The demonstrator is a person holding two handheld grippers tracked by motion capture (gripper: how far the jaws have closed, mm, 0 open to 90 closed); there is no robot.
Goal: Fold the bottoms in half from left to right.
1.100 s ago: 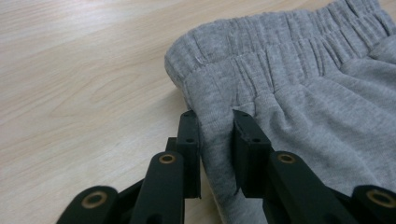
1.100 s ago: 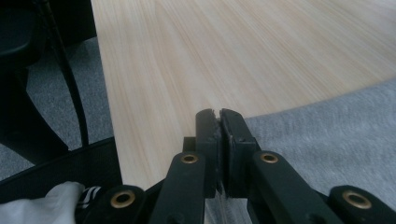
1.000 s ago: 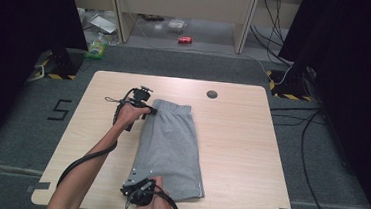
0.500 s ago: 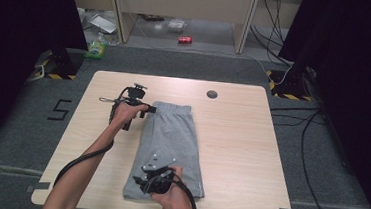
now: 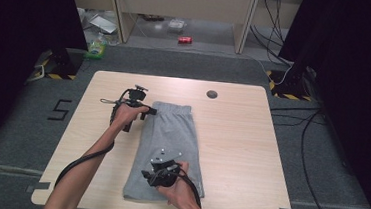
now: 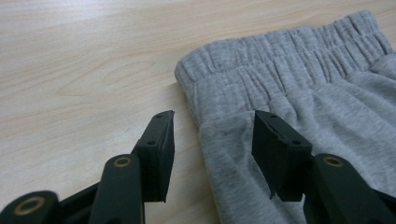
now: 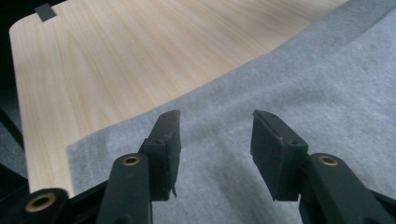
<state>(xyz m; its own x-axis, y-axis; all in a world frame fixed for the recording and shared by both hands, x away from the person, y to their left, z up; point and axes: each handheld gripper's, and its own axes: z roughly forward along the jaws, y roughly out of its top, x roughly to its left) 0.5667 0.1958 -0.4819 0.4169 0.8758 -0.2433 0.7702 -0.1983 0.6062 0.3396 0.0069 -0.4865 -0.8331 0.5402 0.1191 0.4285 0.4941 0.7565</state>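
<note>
High view, worktop (image 5: pixel 249 154): pale wood-grain top with rounded corners; a small dark round cap sits in it near the far edge.
High view, shorts (image 5: pixel 171 133): soft grey jersey shorts, folded lengthwise into a long narrow shape, lie flat left of the worktop's middle, waistband at the far end and hem toward the person.
High view, left gripper (image 5: pixel 145 110): black, held in the left hand at the waistband's left corner, its cable trailing back along the forearm.
High view, right gripper (image 5: pixel 154 176): black with a grey three-cornered plate on top, over the near end of the shorts close to the hem.
Left gripper view, shorts (image 6: pixel 299 93): gathered, ribbed elastic waistband with rows of stitching, and smoother knit below it.
Left gripper view, left gripper (image 6: pixel 212 140): jaws have just been opening and stand moderately apart; the folded left edge of the shorts runs between them, the pads clear of it.
Left gripper view, worktop (image 6: pixel 84 70): smooth light wood grain.
Right gripper view, right gripper (image 7: pixel 215 140): jaws have just been opening and stand moderately apart over flat grey cloth, nothing pinched.
Right gripper view, shorts (image 7: pixel 289 79): fine matte knit with a straight edge.
Right gripper view, worktop (image 7: pixel 116 60): bare wood beyond that edge, out to a rounded corner.
</note>
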